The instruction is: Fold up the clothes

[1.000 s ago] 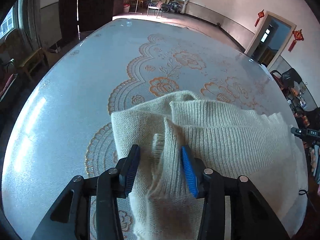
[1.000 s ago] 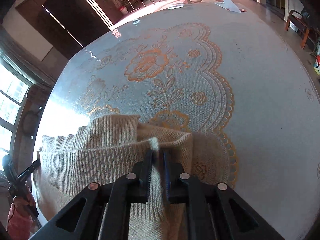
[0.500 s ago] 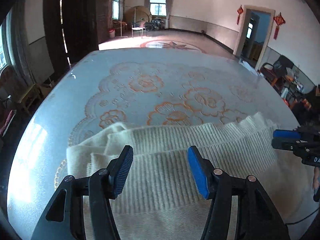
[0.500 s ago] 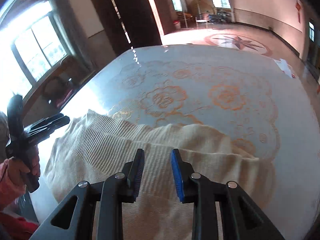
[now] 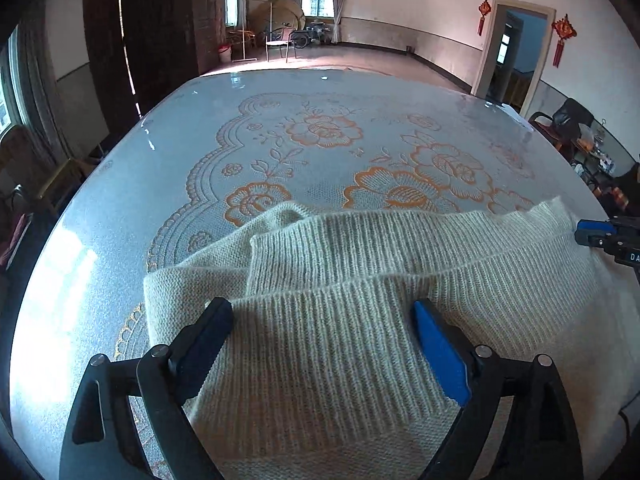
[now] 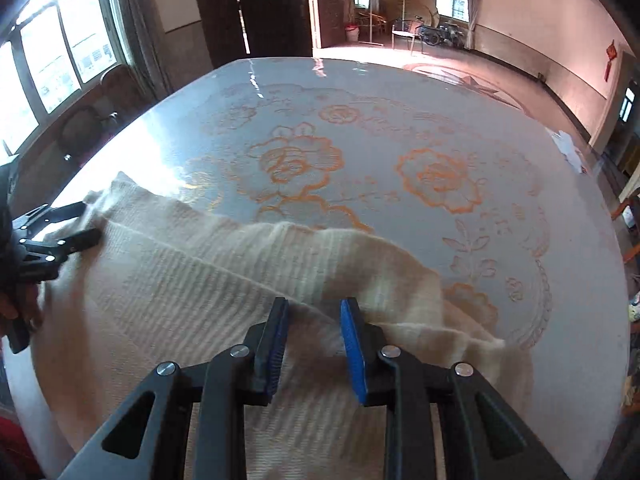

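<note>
A cream ribbed knit sweater lies folded on the near part of the table, its ribbed hem across the top. My left gripper is wide open above the sweater's left part, holding nothing. My right gripper is open above the sweater near its right end, also empty. The right gripper's tip shows at the right edge of the left wrist view. The left gripper shows at the left edge of the right wrist view.
The table wears a pale cloth with orange flower patterns. Its far edge is rounded. Chairs and a doorway lie beyond. White paper sits at the table's right edge.
Both grippers let go of the sweater, opened and pulled back and up. The sweater now lies flat on the table.
</note>
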`<state>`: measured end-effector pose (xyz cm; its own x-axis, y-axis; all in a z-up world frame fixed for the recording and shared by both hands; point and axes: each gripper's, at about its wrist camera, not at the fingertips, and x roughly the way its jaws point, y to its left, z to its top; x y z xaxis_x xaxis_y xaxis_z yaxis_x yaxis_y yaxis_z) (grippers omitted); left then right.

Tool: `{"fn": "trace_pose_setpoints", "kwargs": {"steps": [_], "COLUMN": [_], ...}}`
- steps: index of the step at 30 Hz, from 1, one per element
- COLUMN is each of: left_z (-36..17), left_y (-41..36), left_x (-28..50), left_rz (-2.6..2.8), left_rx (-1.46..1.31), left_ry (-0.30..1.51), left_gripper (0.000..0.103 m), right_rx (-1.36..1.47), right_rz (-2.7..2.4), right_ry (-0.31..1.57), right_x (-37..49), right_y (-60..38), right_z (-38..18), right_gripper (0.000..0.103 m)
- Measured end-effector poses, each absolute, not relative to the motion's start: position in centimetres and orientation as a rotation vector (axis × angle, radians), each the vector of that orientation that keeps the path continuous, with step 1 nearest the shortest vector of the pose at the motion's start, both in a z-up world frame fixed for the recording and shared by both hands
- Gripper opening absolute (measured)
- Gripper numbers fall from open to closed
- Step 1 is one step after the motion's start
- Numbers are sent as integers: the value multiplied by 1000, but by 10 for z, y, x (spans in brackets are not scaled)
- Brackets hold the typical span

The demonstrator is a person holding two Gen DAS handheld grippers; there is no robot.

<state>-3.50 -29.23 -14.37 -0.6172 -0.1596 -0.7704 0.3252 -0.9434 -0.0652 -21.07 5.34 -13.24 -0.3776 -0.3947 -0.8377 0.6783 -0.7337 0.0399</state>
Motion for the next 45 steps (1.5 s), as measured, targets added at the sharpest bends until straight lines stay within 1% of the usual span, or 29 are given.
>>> {"fn": "trace_pose_setpoints", "kwargs": {"steps": [3,5,7,9,11,13,17,18,21,25,27,30,33,36,38,40,43,45], "left_z": [-137,-122,-104,-92,-91,-103,-143,-145,-146,-145,-146,-144,-130,-117,-117,-126,-147,-150], "left_y": [-298,-302,-304,-300,-289,-273,-253,-252,-254,-260,-267,-277,-277,-266,-254,-245,-229,-230], "left_x": [-36,-32,-22,-12,0,-2,-4,2,16,34,43,57,77,93,98,95,92,105], "left_rz": [-2538,-2515,-2498,-2510,-2539,-2551,-2478,-2498,-2507,-2521,-2506,-2463,-2454,-2479,-2510,-2502,-2423,-2422], "left_rx": [1229,1151,1057,1003,1005,1084,1228,1187,1160,1153,1170,1194,1104,1018,1006,1061,1183,1156], "left_ry": [260,245,249,286,316,296,185,171,111,70,113,203,251,245,233,198,126,186], "left_gripper": [92,92,92,92,92,92,92,92,92,93,96,96,96,96,96,96,96,96], "right_rx": [1257,1282,1233,1151,1086,1053,1092,1120,1143,1199,1257,1323,1303,1242,1209,1182,1185,1208], "right_rz": [-2290,-2389,-2405,-2370,-2264,-2165,-2021,-2011,-2026,-2136,-2186,-2289,-2356,-2325,-2264,-2203,-2124,-2125], "right_ry": [404,357,244,200,229,307,472,493,414,365,339,259,100,58,117,221,363,372], "right_x": [-231,-236,-226,-204,-177,-153,-127,-126,-136,-155,-166,-175,-166,-141,-118,-88,-64,-63], "right_y": [89,111,123,121,103,73,37,35,49,83,104,138,168,169,149,130,103,108], "right_z": [-132,-122,-104,-86,-80,-86,-121,-133,-145,-145,-147,-142,-126,-113,-111,-106,-121,-132], "right_gripper": [28,28,29,29,29,29,29,29,29,29,29,31,31,31,31,31,31,31]}}
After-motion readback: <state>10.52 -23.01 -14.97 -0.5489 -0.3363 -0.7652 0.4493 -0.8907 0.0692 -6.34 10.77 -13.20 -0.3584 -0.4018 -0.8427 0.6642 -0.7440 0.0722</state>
